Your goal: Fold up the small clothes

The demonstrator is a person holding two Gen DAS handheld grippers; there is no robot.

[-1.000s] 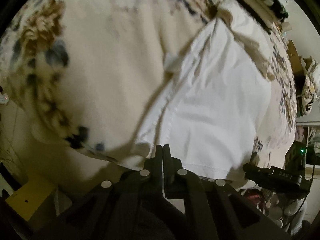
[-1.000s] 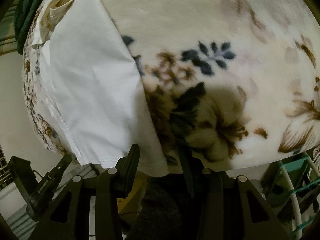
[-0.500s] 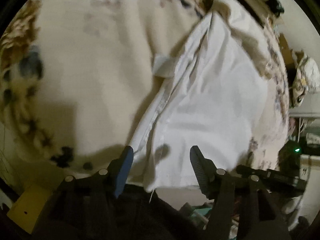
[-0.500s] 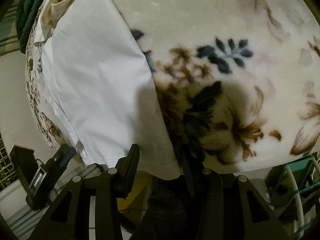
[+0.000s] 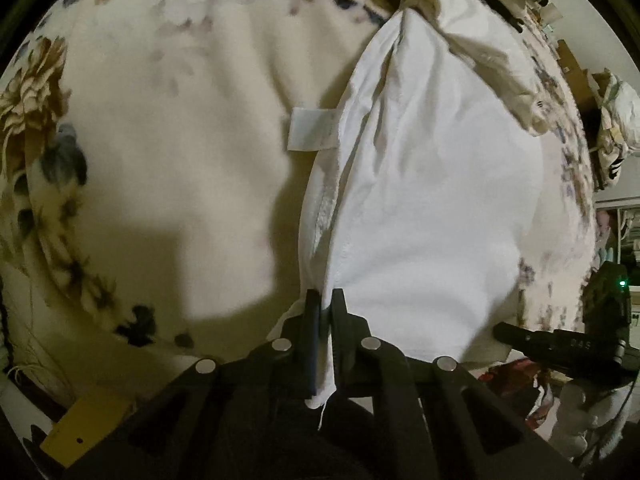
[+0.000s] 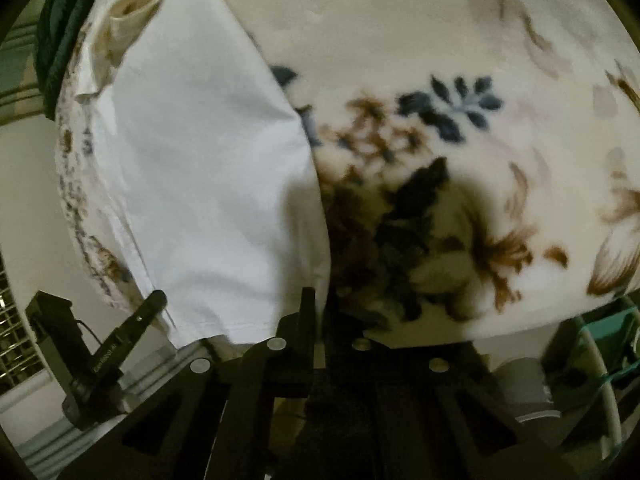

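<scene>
The left gripper (image 5: 325,300) has its fingers (image 5: 311,322) clenched on the near hem corner of the white garment (image 5: 424,208), a strip of cloth running down between them and a loose thread hanging below. From that pinch the garment spreads forward and to the right of the fingers, lying flat on the floral blanket (image 5: 160,152) of the bed. Its folded left edge climbs straight ahead of the fingertips, and a small white label (image 5: 312,128) sticks out left of that edge, farther on. Beyond, the cloth narrows to a bunched end beside a cream crumpled fabric (image 5: 480,48).

The right gripper (image 6: 320,304) has its fingers (image 6: 307,316) drawn together at the garment's other near corner (image 6: 308,276); the hem edge meets the fingertips, and they appear to pinch it, though blur hides the contact. The white cloth (image 6: 192,160) stretches ahead and left of these fingers, while dark blue and brown flowers (image 6: 448,108) lie ahead and to the right.
</scene>
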